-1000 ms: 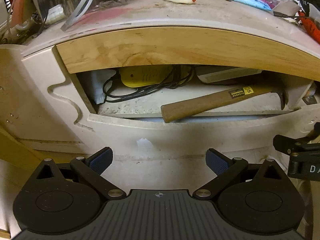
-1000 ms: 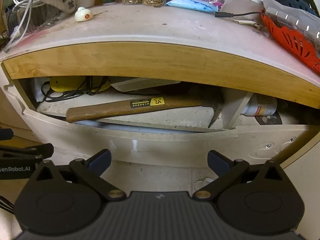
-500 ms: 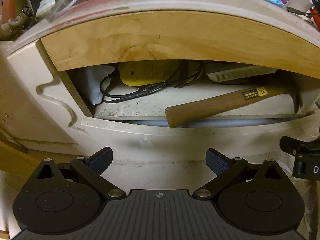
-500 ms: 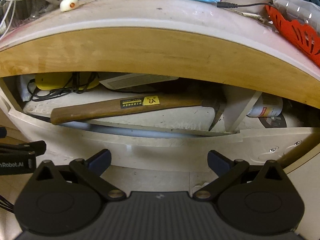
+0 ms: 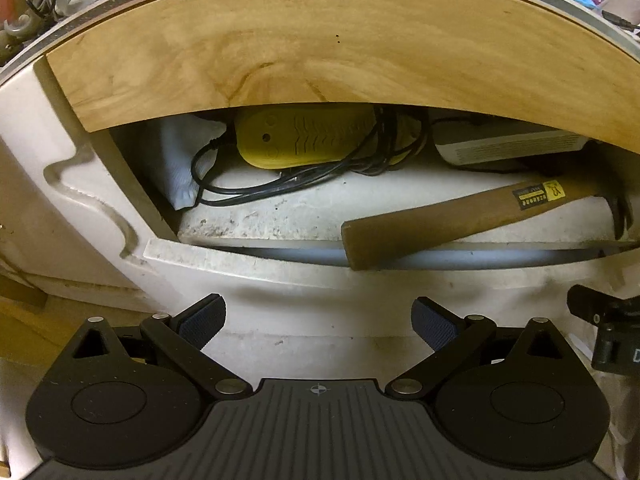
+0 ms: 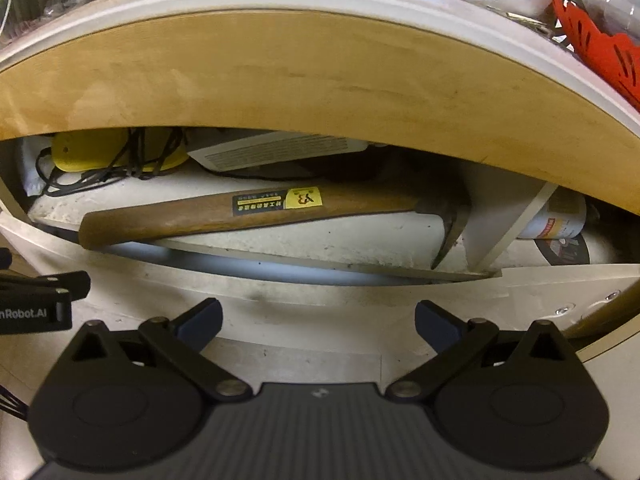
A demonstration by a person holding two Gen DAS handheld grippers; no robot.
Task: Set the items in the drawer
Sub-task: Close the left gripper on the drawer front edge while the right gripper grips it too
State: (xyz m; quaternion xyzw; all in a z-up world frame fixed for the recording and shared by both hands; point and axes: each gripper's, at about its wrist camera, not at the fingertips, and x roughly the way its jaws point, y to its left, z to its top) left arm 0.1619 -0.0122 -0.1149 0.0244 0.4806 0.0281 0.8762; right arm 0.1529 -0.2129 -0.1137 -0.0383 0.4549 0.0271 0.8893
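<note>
The white drawer (image 5: 280, 300) (image 6: 320, 300) stands partly open under a wooden desk edge (image 5: 320, 48) (image 6: 300, 80). Inside lies a wooden-handled hammer (image 5: 460, 220) (image 6: 260, 210), its handle end resting over the drawer front. A yellow device (image 5: 304, 140) (image 6: 100, 152) wrapped in black cable lies at the back left. My left gripper (image 5: 318, 318) is open and empty, close to the drawer front. My right gripper (image 6: 318, 320) is open and empty, also close to the drawer front, to the right of the left one.
A white flat box (image 5: 508, 148) (image 6: 280, 152) lies at the drawer's back. A divider (image 6: 516, 224) separates a right compartment holding a can (image 6: 556, 220). The desk top above carries clutter, including a red basket (image 6: 600, 44). The other gripper's body shows at each view's edge (image 5: 608, 332) (image 6: 36, 304).
Both grippers have moved closer to the drawer and lower. The desk top has slid out of view and the drawer opening fills more of each frame. Both jaws stay open.
</note>
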